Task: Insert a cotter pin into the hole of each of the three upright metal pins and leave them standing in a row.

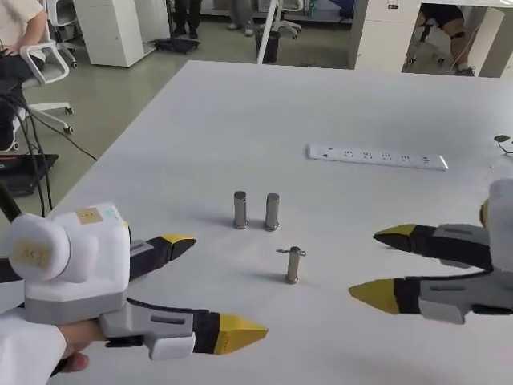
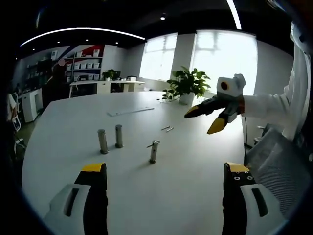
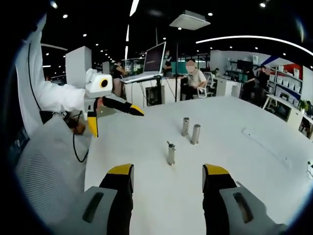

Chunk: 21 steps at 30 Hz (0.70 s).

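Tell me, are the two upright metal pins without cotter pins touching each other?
Apart. The head view shows a strip of white table between the left pin and the right pin.

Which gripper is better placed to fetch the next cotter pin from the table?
Probably the right gripper: in the left gripper view the loose cotter pins lie nearer to it than to the left gripper, and its jaws are open.

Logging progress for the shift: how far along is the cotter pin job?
Done: the near pin carries a cotter pin. In hand: nothing; the left tool and right tool are open and empty. Left: the back-left pin and back-right pin look bare; loose cotter pins lie on the table.
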Each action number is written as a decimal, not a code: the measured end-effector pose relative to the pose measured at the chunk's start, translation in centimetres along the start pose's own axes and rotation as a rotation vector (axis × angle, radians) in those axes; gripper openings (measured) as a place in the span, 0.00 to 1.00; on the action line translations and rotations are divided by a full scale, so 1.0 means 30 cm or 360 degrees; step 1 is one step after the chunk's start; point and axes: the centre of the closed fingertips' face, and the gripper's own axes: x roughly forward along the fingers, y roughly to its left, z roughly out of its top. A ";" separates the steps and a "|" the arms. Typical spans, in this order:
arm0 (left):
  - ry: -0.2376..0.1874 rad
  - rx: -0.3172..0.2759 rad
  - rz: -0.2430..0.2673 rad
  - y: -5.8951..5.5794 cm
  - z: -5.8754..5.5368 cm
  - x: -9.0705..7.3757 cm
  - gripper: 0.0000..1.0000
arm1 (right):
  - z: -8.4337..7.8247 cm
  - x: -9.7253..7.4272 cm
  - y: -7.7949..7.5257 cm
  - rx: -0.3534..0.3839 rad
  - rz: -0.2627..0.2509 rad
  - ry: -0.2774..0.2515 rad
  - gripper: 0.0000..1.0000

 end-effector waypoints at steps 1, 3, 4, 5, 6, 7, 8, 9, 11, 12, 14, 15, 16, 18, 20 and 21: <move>0.0000 -0.0005 0.0001 -0.005 -0.002 -0.002 0.99 | -0.008 -0.026 -0.003 0.0024 -0.0027 -0.0016 0.56; 0.0015 -0.0011 0.0016 -0.012 -0.011 -0.008 0.99 | -0.028 -0.064 -0.002 0.0077 -0.0049 -0.0034 0.58; 0.0030 -0.0009 0.0035 -0.012 -0.017 -0.013 0.99 | -0.032 -0.070 -0.002 0.0093 -0.0055 -0.0042 0.60; 0.0038 -0.0011 0.0062 -0.009 -0.022 -0.021 0.99 | -0.053 -0.090 -0.003 0.0132 -0.0075 -0.0053 0.61; 0.0033 -0.0025 0.0074 -0.011 -0.022 -0.027 0.99 | -0.064 -0.097 -0.005 0.0145 -0.0089 -0.0055 0.63; 0.0019 -0.0049 0.0087 -0.014 -0.019 -0.036 0.99 | -0.075 -0.104 -0.006 0.0163 -0.0104 -0.0055 0.64; 0.0015 -0.0055 0.0095 -0.014 -0.018 -0.042 0.99 | -0.090 -0.114 -0.005 0.0185 -0.0116 -0.0053 0.65; 0.0013 -0.0059 0.0108 -0.014 -0.018 -0.048 0.99 | -0.099 -0.120 -0.004 0.0198 -0.0124 -0.0057 0.66; 0.0014 -0.0071 0.0132 -0.012 -0.019 -0.060 0.99 | -0.120 -0.133 -0.004 0.0225 -0.0139 -0.0078 0.69; 0.0014 -0.0073 0.0137 -0.012 -0.019 -0.062 0.99 | -0.134 -0.136 -0.007 0.0263 -0.0153 -0.0075 0.70; 0.0013 -0.0083 0.0162 -0.009 -0.020 -0.073 0.99 | -0.167 -0.148 -0.004 0.0289 -0.0161 -0.0071 0.73; 0.0007 -0.0099 0.0172 -0.006 -0.022 -0.077 0.99 | -0.177 -0.154 0.001 0.0309 -0.0160 -0.0071 0.75; 0.0005 -0.0112 0.0180 -0.006 -0.024 -0.079 0.99 | -0.185 -0.158 0.004 0.0317 -0.0161 -0.0071 0.77; 0.0010 -0.0123 0.0187 -0.011 -0.033 -0.079 0.99 | -0.205 -0.171 0.009 0.0338 -0.0169 -0.0066 0.79; 0.0023 -0.0135 0.0188 -0.015 -0.044 -0.075 0.99 | -0.222 -0.181 0.006 0.0341 -0.0190 -0.0058 0.83; 0.0031 -0.0139 0.0185 -0.019 -0.051 -0.070 0.99 | -0.231 -0.188 0.005 0.0349 -0.0196 -0.0055 0.86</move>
